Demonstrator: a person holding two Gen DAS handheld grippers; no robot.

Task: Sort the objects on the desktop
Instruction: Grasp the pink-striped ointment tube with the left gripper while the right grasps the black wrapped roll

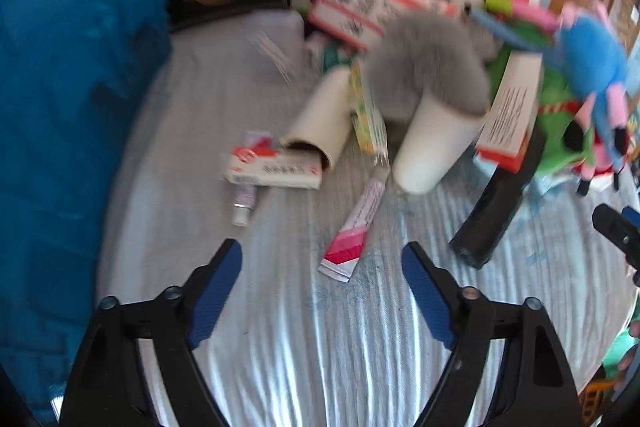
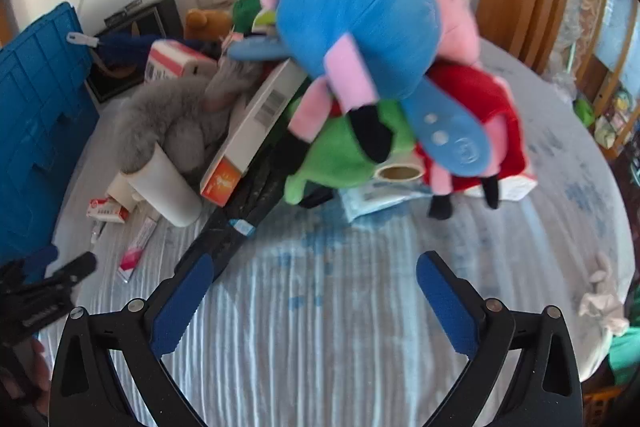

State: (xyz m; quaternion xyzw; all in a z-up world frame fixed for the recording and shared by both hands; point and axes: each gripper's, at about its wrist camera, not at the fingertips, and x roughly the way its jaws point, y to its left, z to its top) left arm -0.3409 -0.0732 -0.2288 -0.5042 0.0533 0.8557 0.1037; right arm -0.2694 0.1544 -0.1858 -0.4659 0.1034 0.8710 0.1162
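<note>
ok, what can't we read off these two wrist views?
- Left wrist: print on the pink-and-white tube, motion-blurred.
- Left wrist: small bottle, top hidden under the red-and-white box.
- Right wrist: blue crate, cut off at the left edge.
- Right wrist: black flat object, far end buried under plush toys.

Left hand-held gripper (image 1: 322,259): black plastic frame, two angled arms, triangular cut-outs, round metal pivot screws. Fingers (image 1: 216,297): blue ribbed pads with serrated inner edges. Right hand-held gripper (image 2: 314,271): identical build, blue pads, silver screws.
</note>
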